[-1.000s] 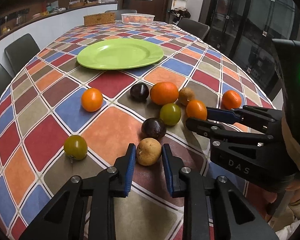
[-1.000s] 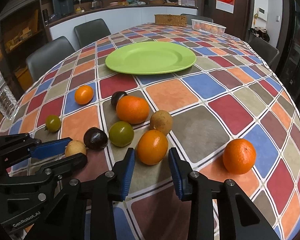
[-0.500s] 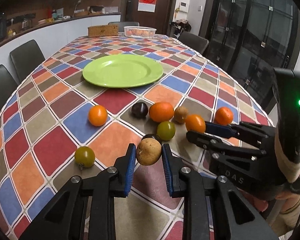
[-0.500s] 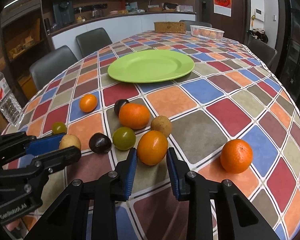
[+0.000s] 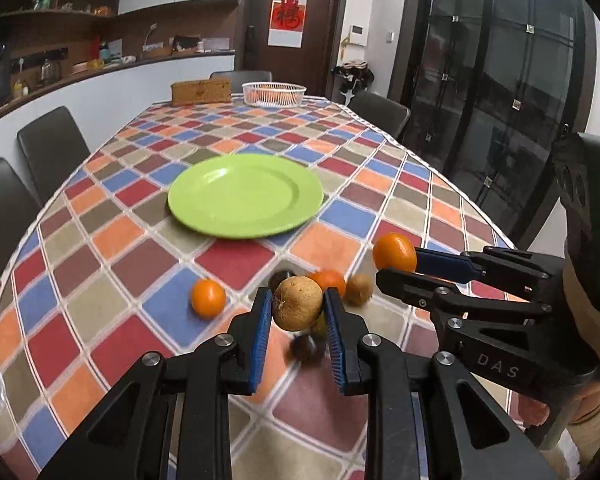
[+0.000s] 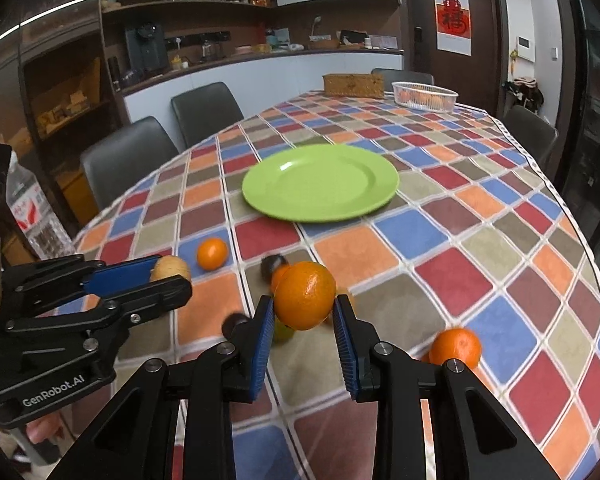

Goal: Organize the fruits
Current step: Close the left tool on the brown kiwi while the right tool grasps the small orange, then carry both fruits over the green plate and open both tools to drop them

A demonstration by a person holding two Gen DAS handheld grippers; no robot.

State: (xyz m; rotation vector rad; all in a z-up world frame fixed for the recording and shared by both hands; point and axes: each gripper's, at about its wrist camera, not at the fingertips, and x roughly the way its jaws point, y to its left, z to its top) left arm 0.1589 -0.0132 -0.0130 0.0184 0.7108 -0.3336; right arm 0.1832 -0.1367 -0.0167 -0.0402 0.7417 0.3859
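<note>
A checkered table [image 5: 100, 264] carries a green plate [image 5: 245, 195] at its middle. Nearer than the plate, the right gripper [image 6: 303, 326] clamps an orange [image 6: 305, 295] above the table, and the left gripper [image 5: 296, 322] clamps a tan fruit [image 5: 297, 309] likewise aloft.

The plate [image 5: 245, 195] lay mid-worktop [image 5: 400, 204], with a basket [image 5: 274, 93] and a box [image 5: 201, 92] side by side at the far edge. The loose fruits [image 5: 208, 297] sat clustered between the plate and the near edge, one orange [image 6: 455, 347] apart toward the right edge.
</note>
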